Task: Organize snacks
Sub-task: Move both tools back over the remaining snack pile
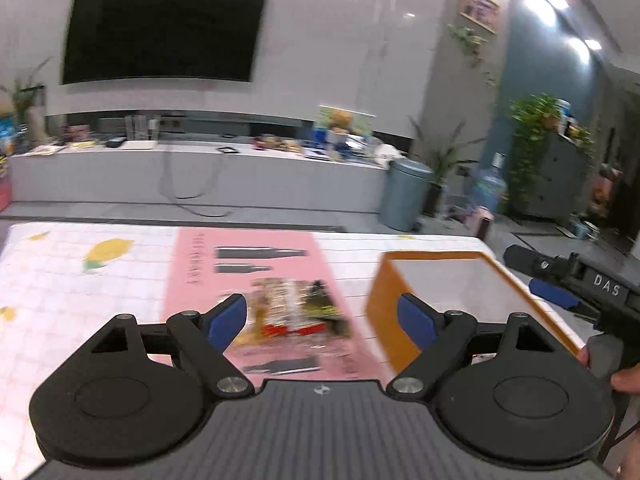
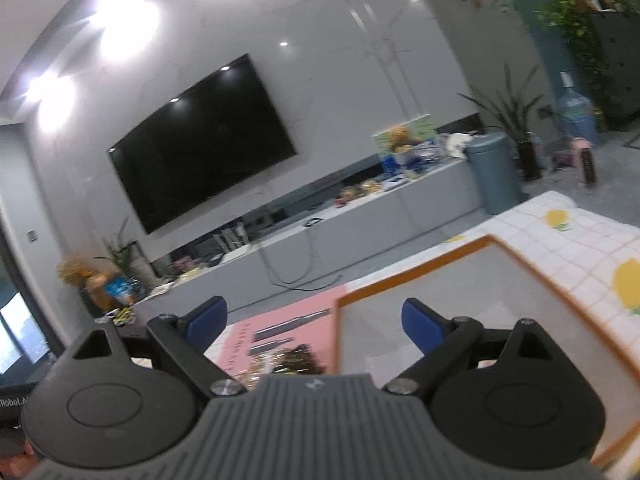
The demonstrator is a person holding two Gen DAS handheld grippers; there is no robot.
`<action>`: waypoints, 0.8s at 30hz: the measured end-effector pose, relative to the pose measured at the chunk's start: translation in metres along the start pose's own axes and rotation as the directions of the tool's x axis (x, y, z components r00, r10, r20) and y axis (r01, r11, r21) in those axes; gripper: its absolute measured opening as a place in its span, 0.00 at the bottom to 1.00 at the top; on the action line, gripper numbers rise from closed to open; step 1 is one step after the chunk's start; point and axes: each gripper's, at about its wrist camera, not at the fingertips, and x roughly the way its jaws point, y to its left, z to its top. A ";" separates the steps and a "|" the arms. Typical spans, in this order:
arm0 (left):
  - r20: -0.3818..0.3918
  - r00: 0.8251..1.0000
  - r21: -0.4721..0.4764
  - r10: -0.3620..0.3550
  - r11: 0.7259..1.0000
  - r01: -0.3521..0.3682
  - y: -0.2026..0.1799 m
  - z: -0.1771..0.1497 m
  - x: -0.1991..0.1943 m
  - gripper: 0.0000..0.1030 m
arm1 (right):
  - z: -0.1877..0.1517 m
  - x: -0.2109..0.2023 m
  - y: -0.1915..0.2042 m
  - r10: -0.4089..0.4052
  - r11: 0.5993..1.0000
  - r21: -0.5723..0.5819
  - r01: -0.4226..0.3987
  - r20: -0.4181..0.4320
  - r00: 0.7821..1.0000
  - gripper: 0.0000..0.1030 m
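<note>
Both your grippers, left gripper point(image 1: 322, 316) and right gripper point(image 2: 314, 320), hold fingers spread, empty, above the snack packet point(image 1: 296, 308) beside the orange box point(image 1: 440, 280).

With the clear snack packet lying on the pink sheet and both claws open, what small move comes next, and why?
Probably lower the left claw onto the clear crinkly snack packet. It stands open and empty with the packet lying ahead between its fingers, and the orange-rimmed open box beside it looks empty.
</note>
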 end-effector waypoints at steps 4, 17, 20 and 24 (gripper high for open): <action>-0.014 0.998 -0.050 0.055 0.997 -0.056 0.026 -0.014 -0.001 0.97 | -0.015 0.014 0.024 0.038 0.997 -0.069 -0.041 -0.041 0.998 0.89; -0.178 0.975 -0.082 0.134 0.985 -0.150 0.092 -0.042 0.046 0.97 | -0.071 0.079 0.090 -0.034 0.898 -0.438 -0.053 -0.187 0.982 0.91; -0.198 0.969 -0.045 0.150 0.986 -0.162 0.094 -0.043 0.054 0.97 | -0.083 0.097 0.092 -0.093 0.867 -0.498 -0.019 -0.200 0.975 0.91; -0.237 0.956 -0.005 0.172 0.984 -0.178 0.095 -0.043 0.067 0.97 | -0.100 0.122 0.096 -0.193 0.788 -0.611 0.076 -0.129 0.973 0.80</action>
